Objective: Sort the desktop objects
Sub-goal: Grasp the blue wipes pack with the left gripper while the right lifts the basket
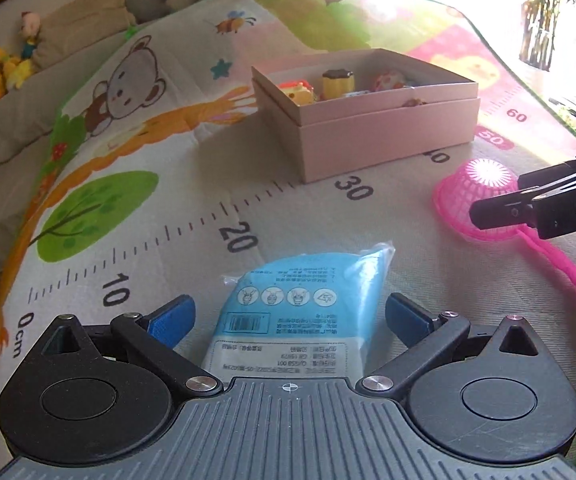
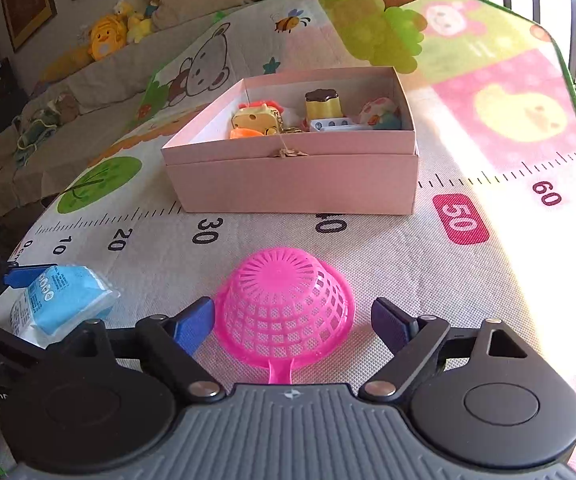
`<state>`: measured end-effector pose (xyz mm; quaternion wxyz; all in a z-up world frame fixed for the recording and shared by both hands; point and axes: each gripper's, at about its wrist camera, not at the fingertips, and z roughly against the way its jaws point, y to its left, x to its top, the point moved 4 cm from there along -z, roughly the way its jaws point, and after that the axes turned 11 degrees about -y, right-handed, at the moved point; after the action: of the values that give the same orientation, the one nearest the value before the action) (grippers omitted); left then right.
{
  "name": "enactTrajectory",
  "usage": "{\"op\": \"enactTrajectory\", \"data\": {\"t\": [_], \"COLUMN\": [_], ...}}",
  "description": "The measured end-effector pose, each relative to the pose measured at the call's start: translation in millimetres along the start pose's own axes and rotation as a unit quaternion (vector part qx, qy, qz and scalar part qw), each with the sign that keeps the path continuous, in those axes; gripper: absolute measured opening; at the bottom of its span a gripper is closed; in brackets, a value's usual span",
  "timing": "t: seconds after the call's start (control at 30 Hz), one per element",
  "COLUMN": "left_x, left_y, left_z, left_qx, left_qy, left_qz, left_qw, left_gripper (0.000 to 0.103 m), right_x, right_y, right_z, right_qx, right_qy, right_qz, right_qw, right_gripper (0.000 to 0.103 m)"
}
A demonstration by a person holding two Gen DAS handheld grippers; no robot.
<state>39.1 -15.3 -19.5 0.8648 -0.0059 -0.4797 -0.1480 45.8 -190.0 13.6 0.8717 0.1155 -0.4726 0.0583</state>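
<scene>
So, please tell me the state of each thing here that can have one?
Pink box: open, toys inside.
Pink strainer: upside down on the mat, between the open right claw fingers, not gripped.
Blue packet: lying flat, sealed, between the open left claw fingers.

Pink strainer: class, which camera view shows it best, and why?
The right wrist view. The pink strainer lies upside down, whole bowl centred between the open right gripper's fingers. In the left wrist view the strainer sits at the frame's edge, glare-washed and partly hidden by the right gripper.
</scene>
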Motion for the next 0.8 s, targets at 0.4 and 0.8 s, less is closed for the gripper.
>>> {"op": "enactTrajectory", "data": {"t": [0.4, 0.8], "left_x": [1.8, 1.8], "left_y": [15.5, 2.4], "left_z": [-4.1, 12.5], "left_qx": [0.020, -0.003], "left_qy": [0.017, -0.005], "left_qz": [0.031, 0.038], "left_qw": [0.9992, 0.9992], "left_gripper": [0.103, 0.060], "right_x": [-9.7, -13.4], "right_y": [8.3, 22.0], "right_z": [2.1, 10.5], "right_qx": [0.003, 0.005], "right_qy": [-0.009, -0.014], "right_qz": [0.034, 0.096], "right_qw": [0.999, 0.995], "right_gripper": [0.098, 0.098]}}
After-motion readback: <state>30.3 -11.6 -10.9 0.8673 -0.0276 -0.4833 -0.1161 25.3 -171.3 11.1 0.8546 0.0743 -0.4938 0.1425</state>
